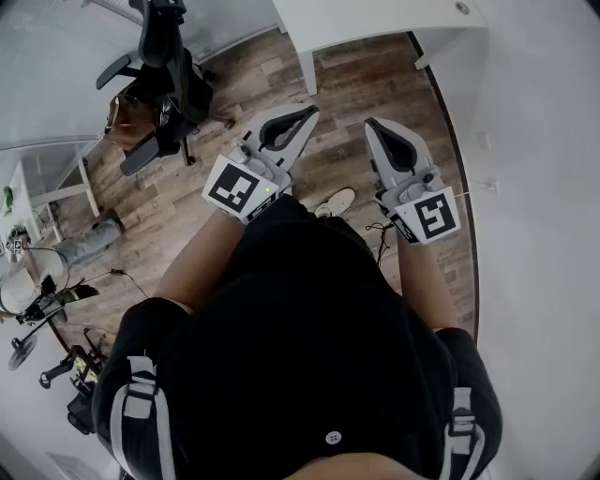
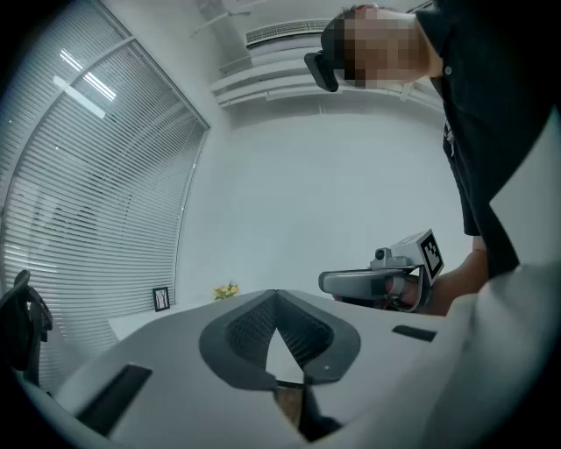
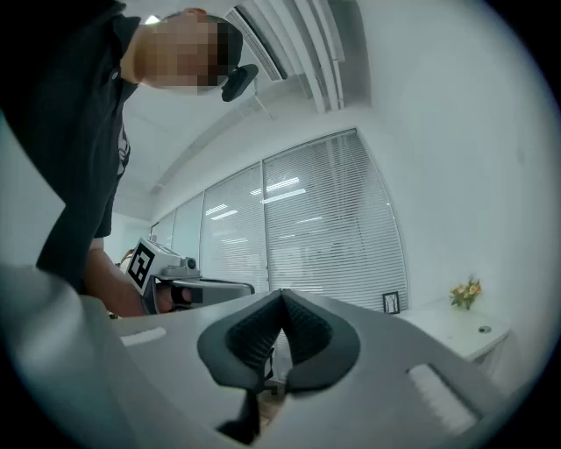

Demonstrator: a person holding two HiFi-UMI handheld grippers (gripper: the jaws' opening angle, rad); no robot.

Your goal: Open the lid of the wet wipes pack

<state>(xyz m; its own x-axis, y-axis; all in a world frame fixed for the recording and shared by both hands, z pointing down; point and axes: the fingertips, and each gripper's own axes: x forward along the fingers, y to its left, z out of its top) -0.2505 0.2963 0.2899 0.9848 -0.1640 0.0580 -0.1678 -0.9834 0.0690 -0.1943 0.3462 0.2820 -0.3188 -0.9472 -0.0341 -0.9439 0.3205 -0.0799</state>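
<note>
Seen from the head camera looking steeply down, a person in a black shirt (image 1: 319,347) stands over a wooden floor (image 1: 347,84) and holds two grey grippers out in front, side by side in the middle of the frame. The left gripper (image 1: 311,112) points toward the upper right and the right gripper (image 1: 369,124) points toward the upper left, so their tips lean toward each other but stay apart. Each has a cube with black and white square markers at its rear: the left one's marker cube (image 1: 234,190) and the right one's marker cube (image 1: 431,216). A light shoe (image 1: 335,200) shows on the floor between the two grippers. A black office chair (image 1: 164,66) stands in the upper left, and a white table (image 1: 375,19) runs along the top edge. In the left gripper view, the left gripper (image 2: 277,294) has its dark ribbed pads pressed together at the tips with nothing between them. The right gripper (image 2: 324,282) sits level at mid right. Window blinds (image 2: 88,193) fill the left side, with a small picture frame (image 2: 161,299) and yellow flowers (image 2: 227,290) low down, left of centre. In the right gripper view, the right gripper (image 3: 282,293) is also pressed together and empty. The left gripper (image 3: 251,288) is at mid left, before the blinds (image 3: 324,219), and the frame (image 3: 391,302) and flowers (image 3: 465,291) are at lower right. The wet wipes pack cannot be found in any of the three views.
</note>
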